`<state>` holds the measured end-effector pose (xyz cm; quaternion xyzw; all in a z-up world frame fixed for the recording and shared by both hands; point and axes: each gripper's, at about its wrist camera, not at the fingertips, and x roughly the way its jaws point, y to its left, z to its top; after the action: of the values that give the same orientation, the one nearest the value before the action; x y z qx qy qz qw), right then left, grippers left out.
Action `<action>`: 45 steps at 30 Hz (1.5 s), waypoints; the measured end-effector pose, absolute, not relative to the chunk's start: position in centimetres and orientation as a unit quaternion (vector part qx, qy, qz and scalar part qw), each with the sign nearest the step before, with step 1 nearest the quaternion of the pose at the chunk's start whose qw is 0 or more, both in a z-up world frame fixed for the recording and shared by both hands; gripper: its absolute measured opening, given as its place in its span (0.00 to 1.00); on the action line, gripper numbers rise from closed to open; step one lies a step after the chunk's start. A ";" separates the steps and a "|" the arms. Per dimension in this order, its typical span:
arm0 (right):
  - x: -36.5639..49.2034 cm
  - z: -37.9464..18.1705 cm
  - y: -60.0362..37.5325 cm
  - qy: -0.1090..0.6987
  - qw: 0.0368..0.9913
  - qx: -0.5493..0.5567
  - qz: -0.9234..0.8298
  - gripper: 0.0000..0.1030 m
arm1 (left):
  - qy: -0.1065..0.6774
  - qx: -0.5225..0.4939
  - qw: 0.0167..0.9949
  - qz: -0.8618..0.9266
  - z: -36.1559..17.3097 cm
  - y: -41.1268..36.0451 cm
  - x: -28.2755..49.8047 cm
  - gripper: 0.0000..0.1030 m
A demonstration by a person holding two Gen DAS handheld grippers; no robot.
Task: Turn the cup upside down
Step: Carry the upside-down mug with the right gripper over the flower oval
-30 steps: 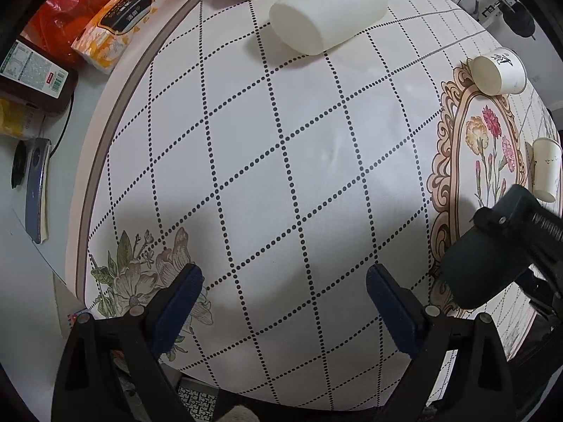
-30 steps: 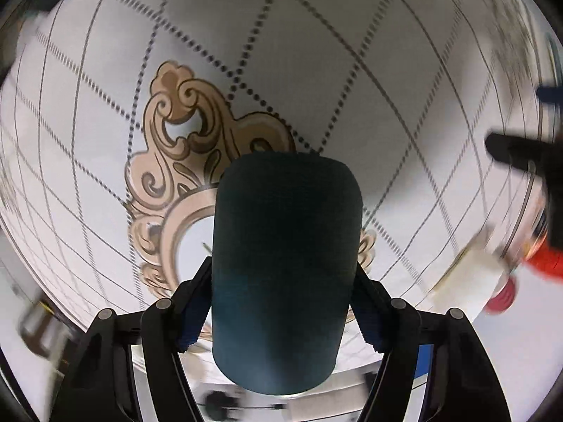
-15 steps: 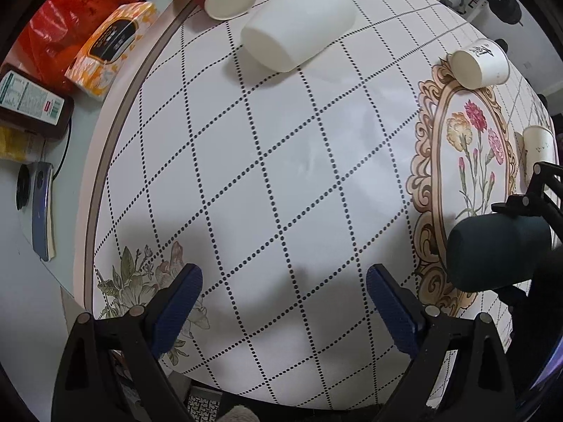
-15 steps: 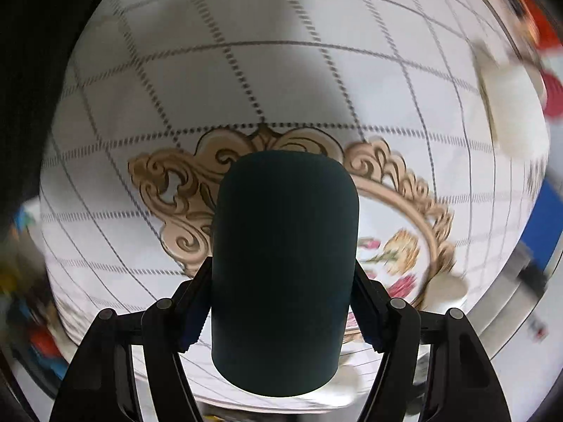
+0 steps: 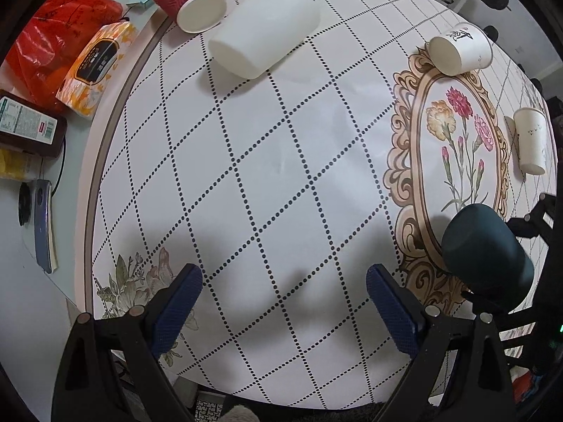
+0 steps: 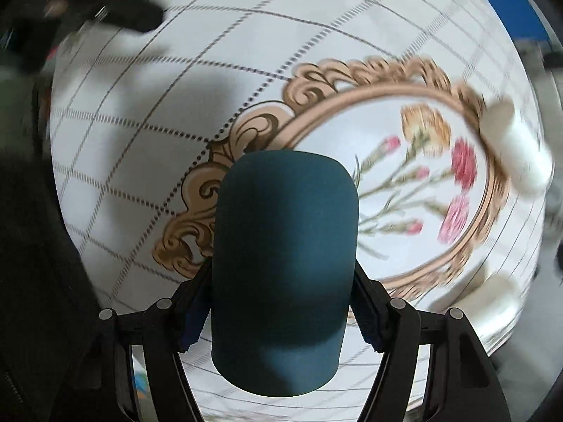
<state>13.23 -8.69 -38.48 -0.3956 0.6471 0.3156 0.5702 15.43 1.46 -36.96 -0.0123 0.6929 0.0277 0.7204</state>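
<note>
My right gripper (image 6: 281, 302) is shut on a dark teal cup (image 6: 285, 267), its closed base pointing away from the camera, above the floral medallion of the tablecloth (image 6: 404, 183). In the left wrist view the teal cup (image 5: 485, 256) shows at the right, tilted, with its base toward the upper left, over the medallion's edge. My left gripper (image 5: 281, 302) is open and empty above the checked tablecloth (image 5: 264, 161).
A large white cup (image 5: 264, 31) lies on its side at the back beside a red paper cup (image 5: 190, 0). Two white paper cups (image 5: 461, 49) (image 5: 531, 140) lie near the medallion. A tissue pack (image 5: 95, 66), a red bag (image 5: 52, 42) and a phone (image 5: 44, 225) sit left of the table.
The right gripper has swung round with the teal cup and moved over the medallion; the cup's base now points more upward. The left gripper has drawn back a little and stays open.
</note>
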 end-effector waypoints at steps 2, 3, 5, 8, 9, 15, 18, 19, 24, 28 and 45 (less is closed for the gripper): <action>14.3 -38.6 -9.6 0.668 0.587 -0.349 0.296 0.70 | 0.692 -0.009 0.721 0.026 -37.0 1.1 15.4 0.93; 14.7 -38.7 -10.1 0.679 0.594 -0.323 0.287 0.70 | 0.692 -0.007 0.721 0.025 -37.0 1.0 15.4 0.93; 15.2 -38.8 -10.9 0.694 0.608 -0.279 0.268 0.70 | 0.692 -0.004 0.722 0.024 -36.8 0.3 15.4 0.93; 15.5 -39.3 -12.1 0.710 0.618 -0.231 0.247 0.70 | 0.692 0.001 0.722 0.022 -36.5 -0.3 15.4 0.93; 15.4 -39.5 -12.5 0.716 0.620 -0.213 0.240 0.70 | 0.691 0.002 0.722 0.022 -36.4 -0.4 15.4 0.93; 15.2 -39.8 -14.3 0.725 0.625 -0.180 0.227 0.70 | 0.692 0.005 0.721 0.019 -36.1 -1.0 15.2 0.93; 14.5 -40.2 -15.0 0.735 0.620 -0.166 0.217 0.70 | 0.692 0.006 0.722 0.018 -36.0 -1.1 15.2 0.93; 14.2 -40.2 -14.6 0.739 0.617 -0.166 0.214 0.70 | 0.692 0.006 0.722 0.018 -36.0 -1.0 15.1 0.93; 14.3 -40.8 -15.4 0.749 0.610 -0.162 0.199 0.71 | 0.692 0.004 0.722 0.018 -35.9 -0.9 14.7 0.93; 15.6 -41.4 -15.7 0.762 0.600 -0.159 0.185 0.71 | 0.692 0.003 0.722 0.019 -36.0 -0.5 14.7 0.93; 24.3 -40.5 -12.2 0.800 0.560 -0.151 0.154 0.69 | 0.690 -0.002 0.723 0.022 -35.6 0.0 14.5 0.93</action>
<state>24.26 -12.16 -40.49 -0.1507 0.7997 0.1544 0.5604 14.49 0.04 -35.64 -0.0017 0.6903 0.0219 0.7232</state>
